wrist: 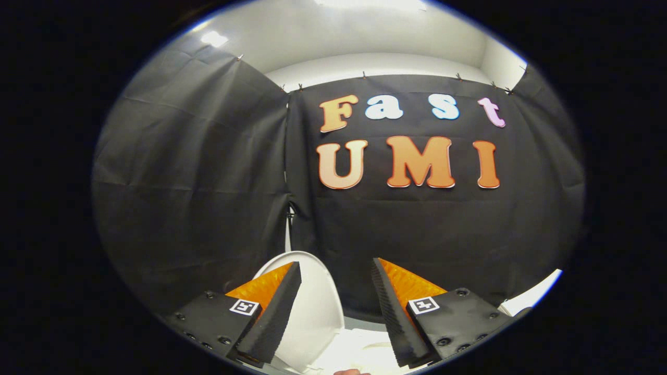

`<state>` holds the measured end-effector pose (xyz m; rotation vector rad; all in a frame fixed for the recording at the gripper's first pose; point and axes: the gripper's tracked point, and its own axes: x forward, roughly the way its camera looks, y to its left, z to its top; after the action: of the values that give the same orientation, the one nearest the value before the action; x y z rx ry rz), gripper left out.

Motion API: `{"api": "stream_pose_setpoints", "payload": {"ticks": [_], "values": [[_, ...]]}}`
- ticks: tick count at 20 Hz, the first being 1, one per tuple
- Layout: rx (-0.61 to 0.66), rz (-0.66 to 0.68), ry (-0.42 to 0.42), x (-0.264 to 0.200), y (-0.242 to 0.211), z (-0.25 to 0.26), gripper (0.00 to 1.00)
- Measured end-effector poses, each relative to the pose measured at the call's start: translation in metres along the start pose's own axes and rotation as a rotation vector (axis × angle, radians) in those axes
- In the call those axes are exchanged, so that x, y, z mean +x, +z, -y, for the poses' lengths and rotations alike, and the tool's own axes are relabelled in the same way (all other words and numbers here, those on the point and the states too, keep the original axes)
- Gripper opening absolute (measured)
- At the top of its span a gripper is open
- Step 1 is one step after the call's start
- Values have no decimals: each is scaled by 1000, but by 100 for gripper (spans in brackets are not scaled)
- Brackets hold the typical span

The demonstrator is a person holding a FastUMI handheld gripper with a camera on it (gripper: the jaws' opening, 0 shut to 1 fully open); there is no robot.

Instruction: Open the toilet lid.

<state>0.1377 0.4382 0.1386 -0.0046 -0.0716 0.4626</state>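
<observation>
The white toilet lid (312, 307) stands raised, leaning back toward the black cloth wall, its rounded top edge just behind my left finger. My gripper (336, 271) is open, its two orange-and-black fingers (388, 307) spread wide with nothing between them. The lid shows in the gap between the fingers, closer to the left one, and neither finger touches it. Below the lid a bright white part of the toilet (359, 349) shows, washed out by glare.
Black cloth walls (198, 172) close the booth ahead and to the left. A white surface edge (536, 294) shows beyond the right finger. A small bit of a hand (351, 372) peeks in below the fingers.
</observation>
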Motion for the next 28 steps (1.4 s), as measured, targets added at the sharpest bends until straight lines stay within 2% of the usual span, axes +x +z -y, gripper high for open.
{"api": "stream_pose_setpoints", "payload": {"ticks": [7,13,18,21,26,28], "values": [[-28,-13,-121,-49,-20,140,89],[-55,12,-195,-108,-34,233,89],[12,23,-221,-174,-50,282,89],[40,4,-249,-209,-75,306,89],[100,-8,-288,-259,-112,321,90],[84,-25,-312,-270,-130,326,91]]}}
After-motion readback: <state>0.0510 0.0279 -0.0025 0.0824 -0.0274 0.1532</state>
